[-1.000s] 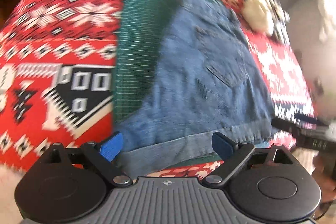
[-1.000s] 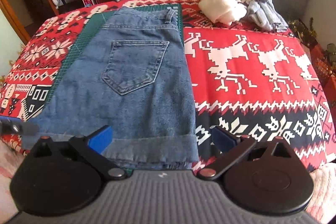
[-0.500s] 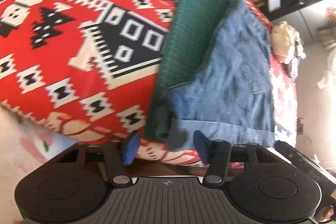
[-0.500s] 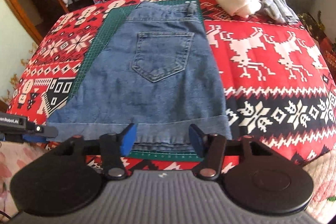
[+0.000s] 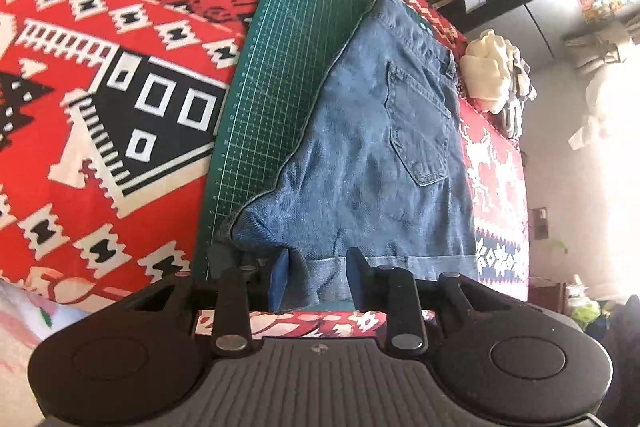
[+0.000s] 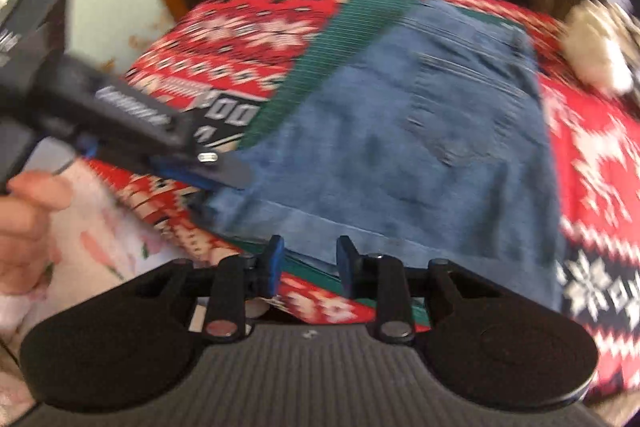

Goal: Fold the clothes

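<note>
Denim shorts (image 5: 380,155) hem sits pinched in left gripper (image 5: 318,275).

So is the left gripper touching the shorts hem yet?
Touching. The left wrist view shows the left gripper with denim shorts hem fabric bunched between its blue fingers.

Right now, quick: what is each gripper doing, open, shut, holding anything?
Left gripper: closed on the hem of the denim shorts.
Right gripper: partly open at the hem's edge, grip cannot be told.
</note>
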`<state>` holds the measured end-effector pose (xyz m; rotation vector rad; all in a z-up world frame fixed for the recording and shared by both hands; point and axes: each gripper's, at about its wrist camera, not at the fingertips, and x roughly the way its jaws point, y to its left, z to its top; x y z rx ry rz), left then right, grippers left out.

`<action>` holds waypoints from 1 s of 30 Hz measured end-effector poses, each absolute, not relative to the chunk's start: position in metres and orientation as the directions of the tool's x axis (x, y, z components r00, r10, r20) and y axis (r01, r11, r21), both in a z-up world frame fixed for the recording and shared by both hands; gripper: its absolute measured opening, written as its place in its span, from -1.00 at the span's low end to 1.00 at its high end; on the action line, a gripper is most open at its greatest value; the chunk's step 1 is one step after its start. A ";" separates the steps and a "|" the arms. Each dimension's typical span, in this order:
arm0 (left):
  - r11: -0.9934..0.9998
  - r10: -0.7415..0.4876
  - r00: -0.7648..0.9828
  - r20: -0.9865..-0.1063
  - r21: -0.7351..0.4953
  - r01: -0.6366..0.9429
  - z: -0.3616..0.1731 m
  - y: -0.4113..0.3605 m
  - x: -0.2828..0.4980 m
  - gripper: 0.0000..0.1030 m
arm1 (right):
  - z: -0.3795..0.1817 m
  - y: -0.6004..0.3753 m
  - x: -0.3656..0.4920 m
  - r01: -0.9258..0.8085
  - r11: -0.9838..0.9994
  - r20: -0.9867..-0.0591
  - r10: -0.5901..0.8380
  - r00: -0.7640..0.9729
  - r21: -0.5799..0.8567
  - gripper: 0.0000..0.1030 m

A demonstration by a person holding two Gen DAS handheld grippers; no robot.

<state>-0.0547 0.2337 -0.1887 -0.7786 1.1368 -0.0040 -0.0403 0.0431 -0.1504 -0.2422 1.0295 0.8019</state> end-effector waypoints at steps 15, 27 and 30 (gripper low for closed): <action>0.566 -0.464 0.496 -0.734 -0.676 -0.472 -0.206 0.260 -0.067 -0.42 | -0.179 0.115 -0.054 -0.780 0.605 -0.838 0.501 0.217 0.159 -0.16; 0.602 -0.416 0.488 -0.767 -0.635 -0.485 -0.199 0.265 -0.085 -0.43 | -0.152 0.102 -0.032 -0.709 0.680 -0.813 0.512 0.278 0.186 -0.88; 0.576 -0.426 0.483 -0.765 -0.641 -0.508 -0.209 0.265 -0.087 -0.43 | -0.150 0.101 -0.020 -0.693 0.684 -0.815 0.524 0.249 0.228 -0.88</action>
